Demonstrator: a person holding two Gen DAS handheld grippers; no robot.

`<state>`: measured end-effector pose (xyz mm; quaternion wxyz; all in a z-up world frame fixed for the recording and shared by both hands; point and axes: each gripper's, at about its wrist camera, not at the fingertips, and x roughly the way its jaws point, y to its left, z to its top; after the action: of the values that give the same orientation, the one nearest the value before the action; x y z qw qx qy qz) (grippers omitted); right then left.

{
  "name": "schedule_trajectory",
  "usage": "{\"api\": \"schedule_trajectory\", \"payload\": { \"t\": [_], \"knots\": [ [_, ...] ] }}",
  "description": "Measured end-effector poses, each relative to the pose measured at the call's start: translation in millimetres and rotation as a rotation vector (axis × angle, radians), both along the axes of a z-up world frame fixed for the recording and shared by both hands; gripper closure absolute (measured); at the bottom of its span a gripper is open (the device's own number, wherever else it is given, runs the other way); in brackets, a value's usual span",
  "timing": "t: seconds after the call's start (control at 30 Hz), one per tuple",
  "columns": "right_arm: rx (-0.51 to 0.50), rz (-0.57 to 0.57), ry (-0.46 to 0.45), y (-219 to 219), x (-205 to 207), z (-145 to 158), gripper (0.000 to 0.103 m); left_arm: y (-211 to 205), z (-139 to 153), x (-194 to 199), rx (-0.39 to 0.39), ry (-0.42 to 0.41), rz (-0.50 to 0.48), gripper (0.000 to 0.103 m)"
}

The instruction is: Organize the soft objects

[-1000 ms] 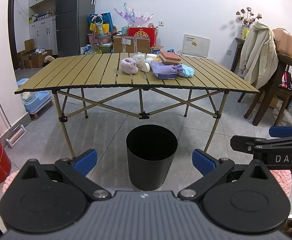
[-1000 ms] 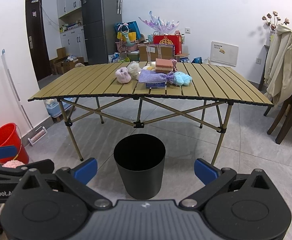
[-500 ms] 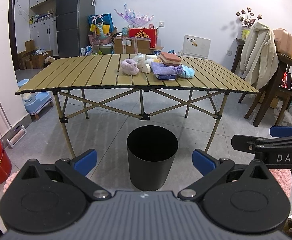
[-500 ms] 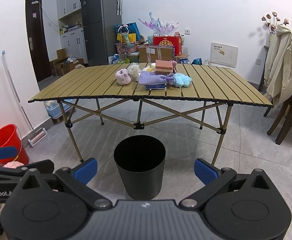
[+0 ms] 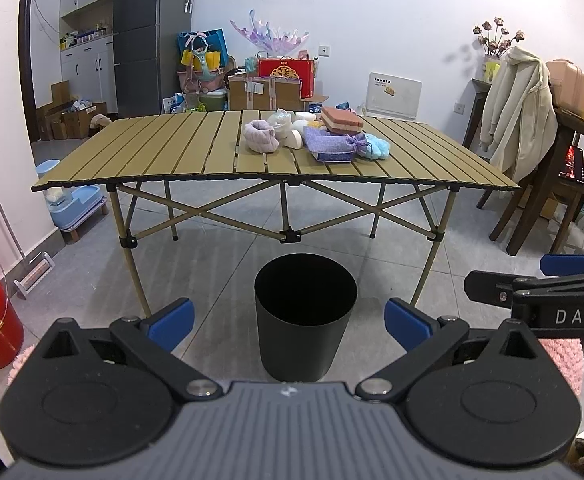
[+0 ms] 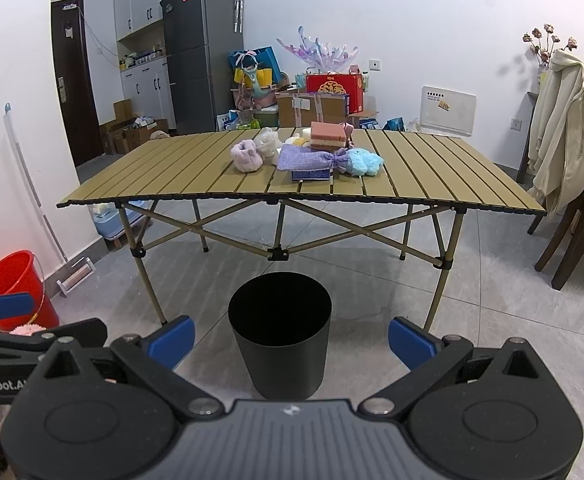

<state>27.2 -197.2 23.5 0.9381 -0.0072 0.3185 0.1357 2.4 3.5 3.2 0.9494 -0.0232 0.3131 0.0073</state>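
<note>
Found the soft pile just past the middle of the worktop point(image 5: 171, 152): a pink fuzzy roll point(image 5: 260, 141) on the left, a lavender pouch point(image 5: 334, 146) lying over a small blue box, a light blue plush point(image 5: 376, 148) touching the pouch's tied end, and a pink-and-cream sponge block point(image 5: 342, 120) stacked behind. Saw nothing of it lifted yet. Spotted a black bin point(image 5: 306, 316) on the floor in front of the worktop, mouth up, too dark inside to tell what it held; judged it the likely place for the pile.

Held the left hand-held gripper point(image 5: 289, 318) released and empty, low, and well short of the worktop, pointed over the bin. Held the right hand-held gripper point(image 6: 292, 334) just beside it, likewise spread wide with nothing between the pads.

Judged the step in hand to be the approach. Needed to rise above the worktop edge before reaching in, not drive straight at it. Ought to have started with an outer piece, the roll or the plush, rather than the pouch beneath the sponge block, so as not to topple the stack. Called for a deep bite around the middle and a firm squeeze, since fluff gives and slips.
</note>
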Motion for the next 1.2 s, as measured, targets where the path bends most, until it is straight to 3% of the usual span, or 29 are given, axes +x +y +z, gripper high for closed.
{"api": "schedule_trajectory", "payload": {
  "t": [0.53, 0.63, 0.83, 1.2],
  "knots": [
    [0.0, -0.001, -0.008, 0, 0, 0, 0.0, 0, 0, -1, 0.001, -0.003, -0.001, 0.0],
    [0.001, -0.001, -0.017, 0, 2, 1, 0.0, 7, 14, 3, 0.008, -0.013, 0.002, 0.0],
    [0.008, -0.006, -0.044, -2, 12, 2, 0.0, 11, 21, 19, 0.013, -0.04, 0.011, 0.0],
    [0.034, -0.07, -0.075, -17, 51, -4, 0.0, 8, 5, 55, 0.012, -0.068, 0.027, 0.0]
  ]
}}
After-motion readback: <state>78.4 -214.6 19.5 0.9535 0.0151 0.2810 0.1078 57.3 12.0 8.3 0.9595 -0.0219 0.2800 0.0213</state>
